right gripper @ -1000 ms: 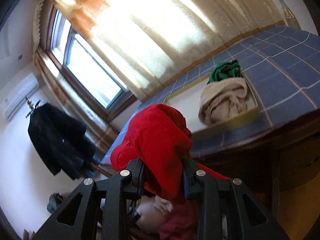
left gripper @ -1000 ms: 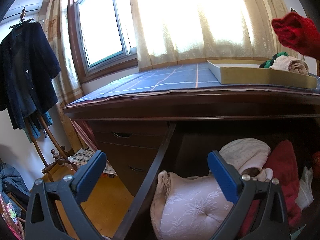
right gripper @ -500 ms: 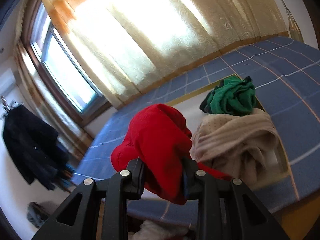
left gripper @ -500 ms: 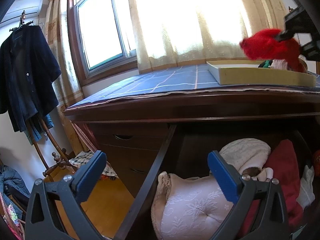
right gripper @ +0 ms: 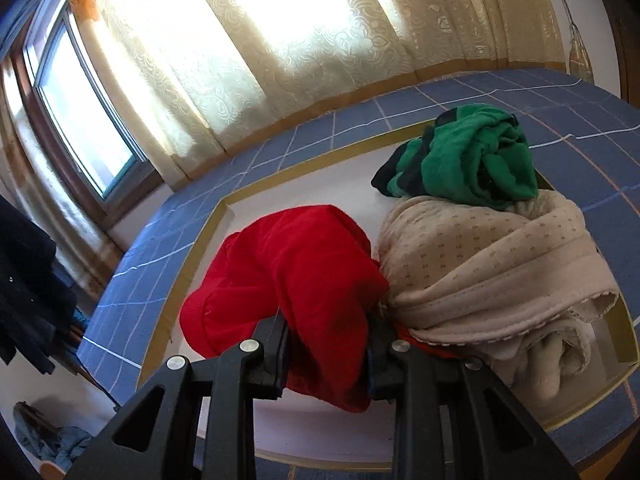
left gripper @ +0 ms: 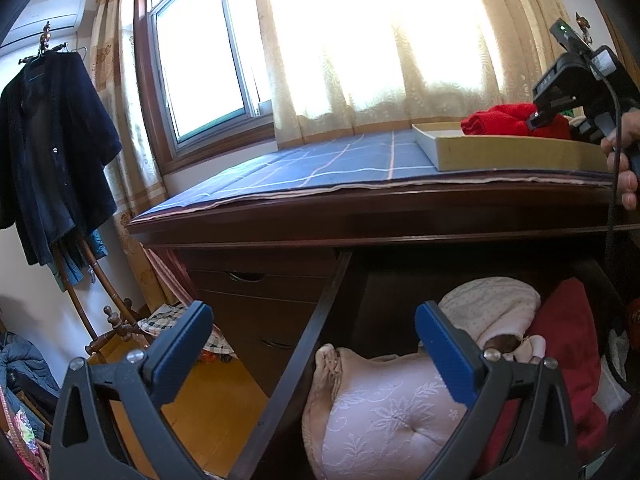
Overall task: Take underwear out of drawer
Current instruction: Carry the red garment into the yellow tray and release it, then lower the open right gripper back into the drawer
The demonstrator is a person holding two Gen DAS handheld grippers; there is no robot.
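Now the right gripper is clamping red underwear inside the tray. Beige clothes are lying at its three o'clock. The left gripper is gaping empty over the drawer.

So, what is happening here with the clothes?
A person is moving underwear from the open drawer into a tray on the dresser top. The right gripper is shut on a red piece, low over the tray beside a beige and a green one. The left gripper is open over the drawer, holding nothing.
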